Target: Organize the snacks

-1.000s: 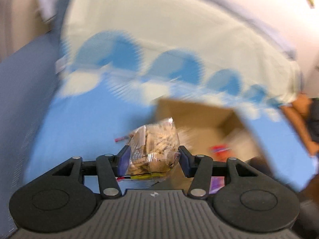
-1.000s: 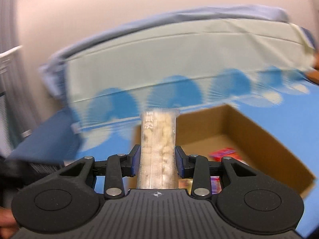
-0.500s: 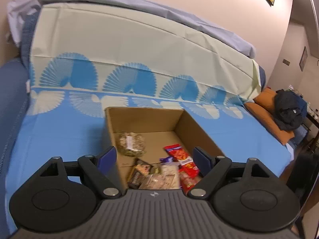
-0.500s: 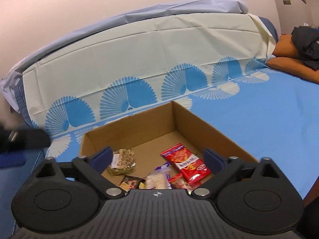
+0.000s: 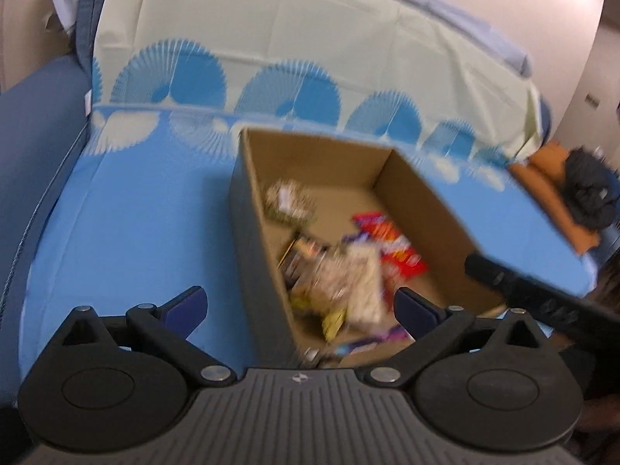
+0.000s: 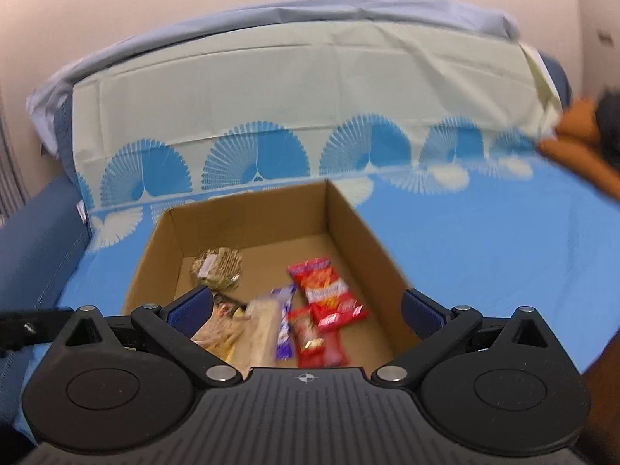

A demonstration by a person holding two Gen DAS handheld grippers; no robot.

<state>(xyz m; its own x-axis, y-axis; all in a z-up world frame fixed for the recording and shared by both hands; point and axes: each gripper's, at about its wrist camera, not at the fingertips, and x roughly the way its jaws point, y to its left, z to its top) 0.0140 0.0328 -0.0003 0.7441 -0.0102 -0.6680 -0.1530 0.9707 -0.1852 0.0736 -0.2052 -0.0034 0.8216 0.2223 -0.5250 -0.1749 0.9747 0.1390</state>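
Observation:
An open cardboard box [image 5: 310,147] [image 6: 248,213] sits on the blue sheet and holds several snacks. Among them are a red packet [image 6: 325,290] [image 5: 391,244], a round brown cracker pack [image 6: 217,265] [image 5: 288,201], a purple bar [image 6: 285,321] and pale clear bags [image 5: 356,275] [image 6: 252,329]. My left gripper [image 5: 300,304] hovers over the box's near left wall, its jaws opening wide, nothing gripped between them. Above the box's near side, my right gripper [image 6: 306,304] is open and holds nothing. Its black body [image 5: 523,290] shows at the right in the left wrist view.
The blue fan-patterned sheet [image 6: 484,240] covers the seat and runs up a pale backrest [image 6: 271,85]. A navy armrest [image 5: 35,147] rises at the left. An orange cushion [image 5: 550,170] with a dark bundle [image 5: 589,190] lies at the right.
A second ago each gripper was shut on a clear snack bag. Both have let go and opened wide, and the bags now lie in the box. The left view has swung left.

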